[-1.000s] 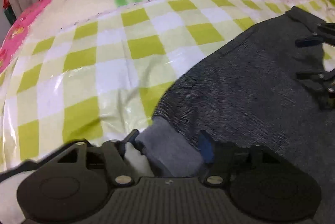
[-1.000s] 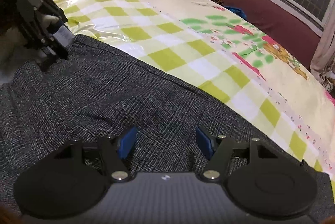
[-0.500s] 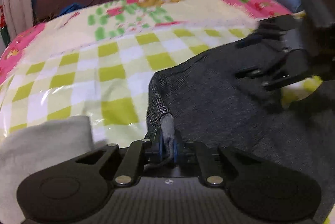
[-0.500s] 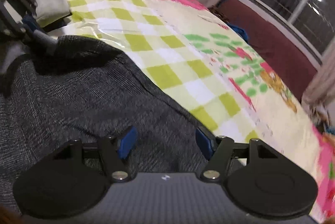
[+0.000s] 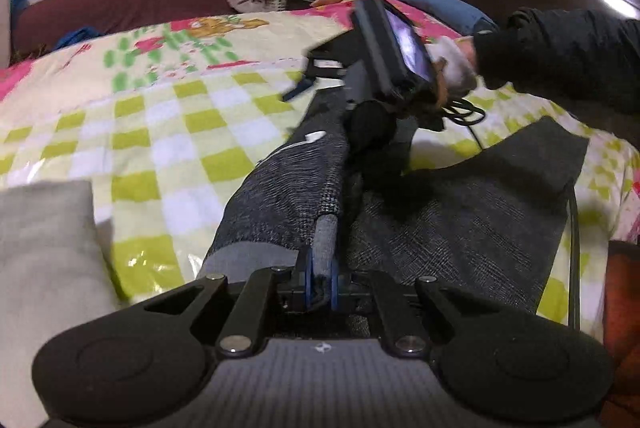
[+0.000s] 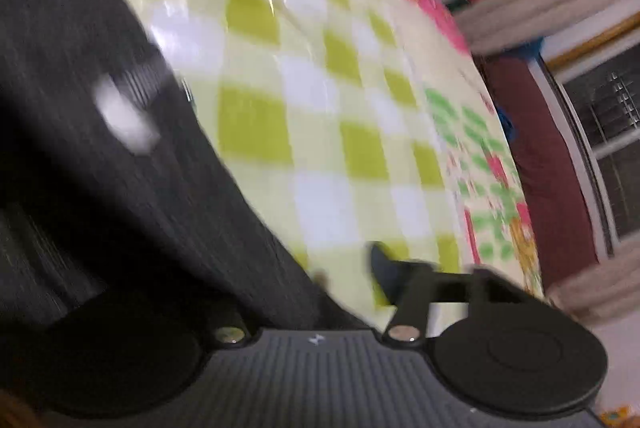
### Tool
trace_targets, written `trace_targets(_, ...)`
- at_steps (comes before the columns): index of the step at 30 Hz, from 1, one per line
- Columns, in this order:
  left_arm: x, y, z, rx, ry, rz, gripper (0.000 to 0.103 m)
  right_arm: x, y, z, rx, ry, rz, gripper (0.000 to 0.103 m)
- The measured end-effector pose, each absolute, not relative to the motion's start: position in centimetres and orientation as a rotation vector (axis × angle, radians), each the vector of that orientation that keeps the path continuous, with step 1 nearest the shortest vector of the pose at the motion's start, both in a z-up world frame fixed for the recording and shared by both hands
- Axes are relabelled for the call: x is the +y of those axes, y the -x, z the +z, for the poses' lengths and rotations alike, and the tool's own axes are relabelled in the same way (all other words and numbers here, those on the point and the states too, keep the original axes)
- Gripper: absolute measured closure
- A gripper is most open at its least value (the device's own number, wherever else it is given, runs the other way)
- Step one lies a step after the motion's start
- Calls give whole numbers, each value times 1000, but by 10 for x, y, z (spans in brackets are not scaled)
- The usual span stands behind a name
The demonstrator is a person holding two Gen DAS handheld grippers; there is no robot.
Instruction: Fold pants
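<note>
Since a second ago the left tongs (image 5: 320,274) have gone from gaping around the grey cuff (image 5: 325,240) to clenched on it, and the leg they hold has come up off the bed (image 5: 168,132) into a raised ridge. The right tongs (image 5: 316,76) have rolled sideways; their jaws are closing, and in the right wrist view one finger (image 6: 384,264) shows against the quilt while the other is lost behind dark cloth and blur. Whether cloth is already pinched there cannot be told.

The pants (image 5: 460,220) lie on the checked bed, dark grey. The lifted leg runs straight away from the left tongs toward the right tongs, so its long axis joins the two. The other leg lies flat to the right of the ridge. The person's sleeve (image 5: 560,64) reaches in from the right behind the far tool.

Judgement: the fold turns on carrying this leg sideways over the flat one. The left hand has the cuff end; the right hand is nearer the waist end. A folded grey cloth (image 5: 44,252) sits just left, clear of the pants.
</note>
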State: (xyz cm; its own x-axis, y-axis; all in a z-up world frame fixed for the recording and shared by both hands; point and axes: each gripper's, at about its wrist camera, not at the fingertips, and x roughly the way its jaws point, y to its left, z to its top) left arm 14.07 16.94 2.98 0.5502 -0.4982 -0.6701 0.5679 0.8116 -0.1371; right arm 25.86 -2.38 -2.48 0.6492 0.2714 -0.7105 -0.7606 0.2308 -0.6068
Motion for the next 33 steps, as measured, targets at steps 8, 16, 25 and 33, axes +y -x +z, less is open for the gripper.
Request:
trace_targets(8, 178, -153, 35, 728, -110, -519, 80, -69, -261, 9, 662, 988, 546, 101)
trace_targets(16, 191, -101, 75, 637, -170, -406, 80, -111, -109, 101, 590, 783, 528, 100)
trace_targets(25, 174, -65, -9, 819, -213, -288, 77, -88, -20, -18, 824, 668, 604, 98)
trace_targets(33, 176, -62, 16, 716, -268, -217, 76, -89, -50, 28, 772, 495, 605, 98)
